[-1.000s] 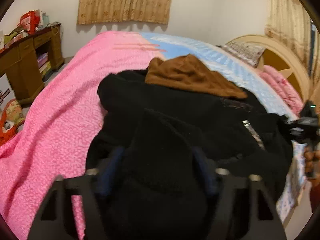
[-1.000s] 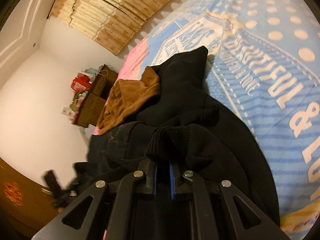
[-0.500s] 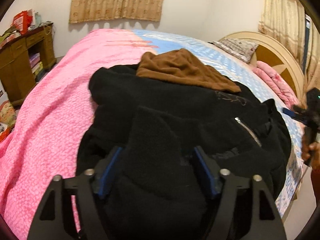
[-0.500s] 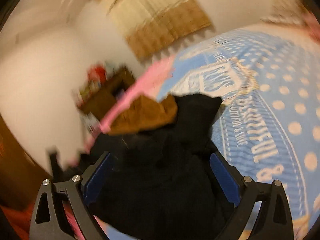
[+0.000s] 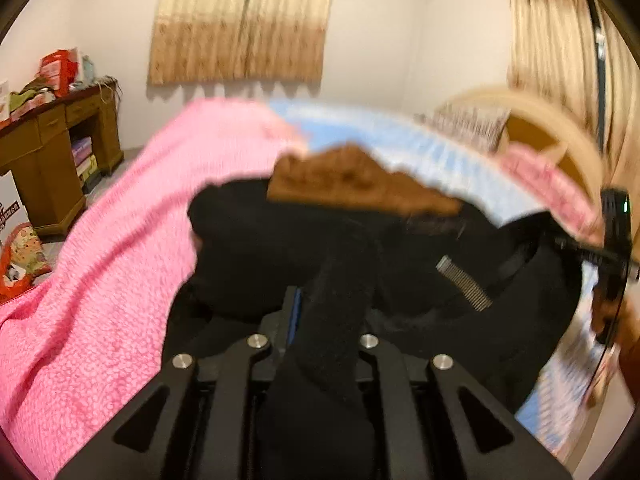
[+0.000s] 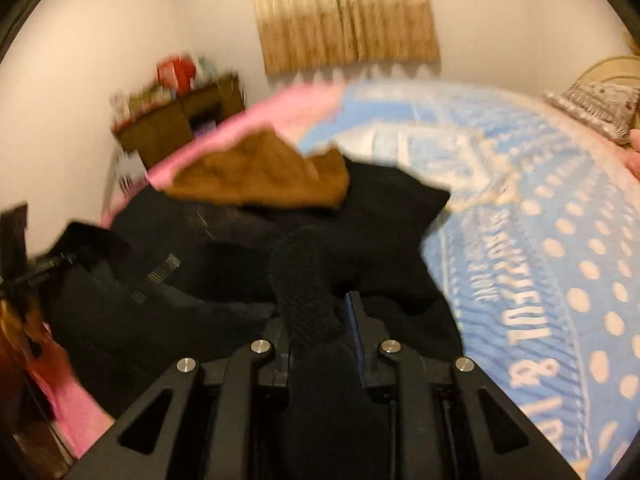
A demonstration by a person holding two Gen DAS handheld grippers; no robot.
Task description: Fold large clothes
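The black fleece jacket [image 5: 256,248] lies heaped on the bed [image 6: 560,240], with a brown garment [image 5: 352,184] resting on its far side. Both the left tongs [image 5: 332,308] and right tongs [image 6: 316,312] have just closed, each pinching a fold of it. A cluttered wooden desk [image 5: 52,152] stands beyond the pink blanket [image 5: 100,280].

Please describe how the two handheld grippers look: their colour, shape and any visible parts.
Both look alike. The left gripper and right gripper have matte black frames with triangular cut-outs, silver round pivot bolts, and blue pads lining the fingers. From the left view, the right gripper's body shows a small green light. No sleeves are visible.
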